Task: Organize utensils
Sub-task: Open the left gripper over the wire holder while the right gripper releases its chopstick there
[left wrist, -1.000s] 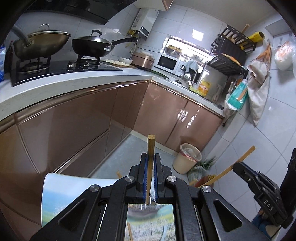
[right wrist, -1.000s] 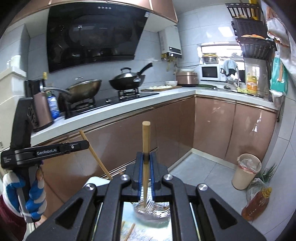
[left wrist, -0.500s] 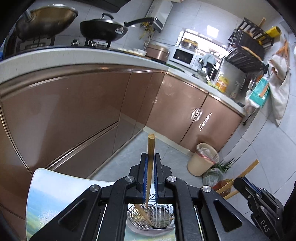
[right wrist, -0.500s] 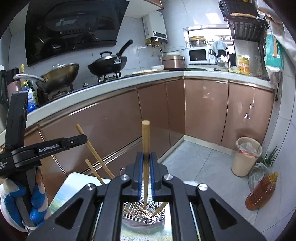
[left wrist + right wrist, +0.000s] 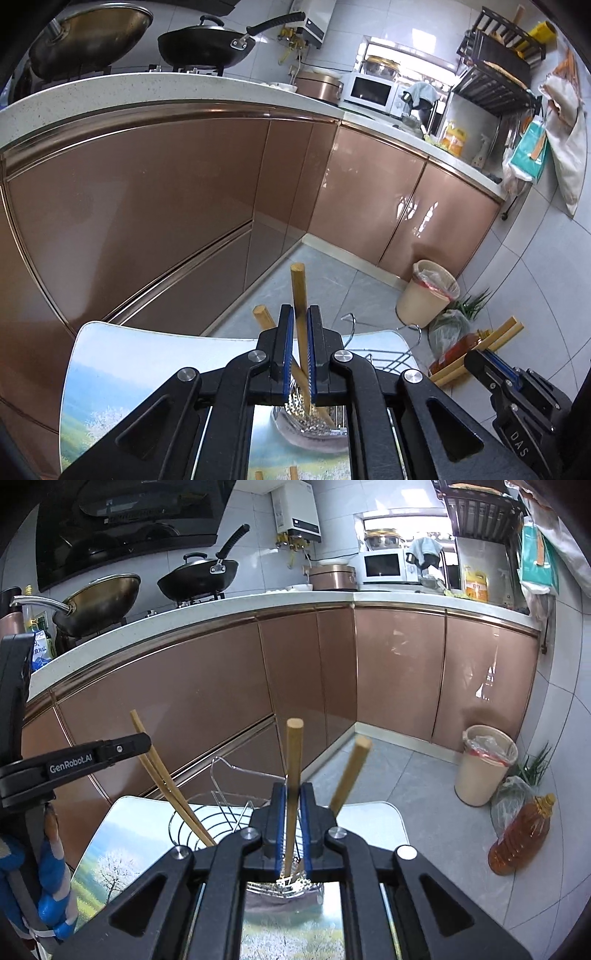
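Observation:
My left gripper [image 5: 300, 314] has its jaws slightly parted around a wooden chopstick [image 5: 298, 291] that leans loose between them, its lower end in the metal utensil holder [image 5: 314, 424]. A second chopstick [image 5: 263, 316] stands beside it in the holder. My right gripper [image 5: 293, 794] has its jaws slightly parted around another wooden chopstick [image 5: 293, 760], whose tip reaches the holder [image 5: 291, 884]. One more chopstick [image 5: 349, 771] leans to its right. The left gripper [image 5: 110, 751] shows in the right wrist view with two chopsticks [image 5: 162, 779].
The holder stands on a small table with a landscape print [image 5: 122, 373]. A wire rack [image 5: 225, 797] sits behind the holder. Brown kitchen cabinets [image 5: 166, 206] lie ahead. A beige bin [image 5: 484, 764] and an oil bottle [image 5: 521, 842] stand on the floor at right.
Both grippers have lowered their chopsticks into the utensil holder. Their jaws have parted a little, and the left chopstick now leans loose between the fingers.

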Demonstrator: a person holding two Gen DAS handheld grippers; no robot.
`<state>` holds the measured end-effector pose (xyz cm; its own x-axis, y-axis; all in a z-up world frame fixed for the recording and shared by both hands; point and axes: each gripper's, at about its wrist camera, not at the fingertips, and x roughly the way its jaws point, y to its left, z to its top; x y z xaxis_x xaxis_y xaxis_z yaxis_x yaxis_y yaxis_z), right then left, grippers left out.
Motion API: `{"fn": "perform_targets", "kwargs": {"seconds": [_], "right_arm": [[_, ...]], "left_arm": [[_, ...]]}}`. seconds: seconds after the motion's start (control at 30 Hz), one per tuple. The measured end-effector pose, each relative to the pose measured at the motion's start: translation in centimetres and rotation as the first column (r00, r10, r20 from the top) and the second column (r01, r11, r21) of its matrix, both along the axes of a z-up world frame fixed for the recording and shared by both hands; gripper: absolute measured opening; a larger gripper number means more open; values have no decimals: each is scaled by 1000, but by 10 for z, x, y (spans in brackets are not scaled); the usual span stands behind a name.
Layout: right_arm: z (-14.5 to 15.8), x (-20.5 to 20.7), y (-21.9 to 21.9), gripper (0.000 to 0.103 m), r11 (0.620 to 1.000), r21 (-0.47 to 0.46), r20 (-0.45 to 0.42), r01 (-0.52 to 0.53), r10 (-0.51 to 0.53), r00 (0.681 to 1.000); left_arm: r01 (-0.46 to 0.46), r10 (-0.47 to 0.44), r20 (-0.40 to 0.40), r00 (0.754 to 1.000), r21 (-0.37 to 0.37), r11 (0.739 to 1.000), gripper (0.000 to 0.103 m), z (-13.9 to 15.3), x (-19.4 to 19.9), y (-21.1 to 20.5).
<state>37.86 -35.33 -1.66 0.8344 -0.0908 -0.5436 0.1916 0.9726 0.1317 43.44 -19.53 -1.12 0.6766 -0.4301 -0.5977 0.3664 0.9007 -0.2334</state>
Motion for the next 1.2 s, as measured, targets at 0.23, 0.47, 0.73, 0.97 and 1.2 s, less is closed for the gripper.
{"fn": "perform_targets", "kwargs": {"seconds": [0.23, 0.47, 0.73, 0.97, 1.2], "right_arm": [[11, -14, -3, 19, 1000, 17, 4, 13, -13, 1000], [31, -33, 4, 28, 1000, 0, 30, 13, -13, 999], [50, -63, 15, 35, 1000, -4, 57, 9, -9, 998], [51, -92, 28, 35, 1000, -7, 50, -10, 10, 999], [44, -119, 43, 35, 998, -1, 21, -55, 56, 998]], "left_arm": [[-3, 3, 24, 1000, -4, 1000, 41, 15, -12, 12], [-11, 11, 74, 997, 0, 1000, 49, 38, -35, 29], [-40, 39, 120, 992, 8, 999, 60, 55, -71, 54], [-95, 84, 161, 983, 60, 994, 68, 54, -111, 75], [-131, 115, 146, 983, 108, 986, 68, 44, -131, 93]]}}
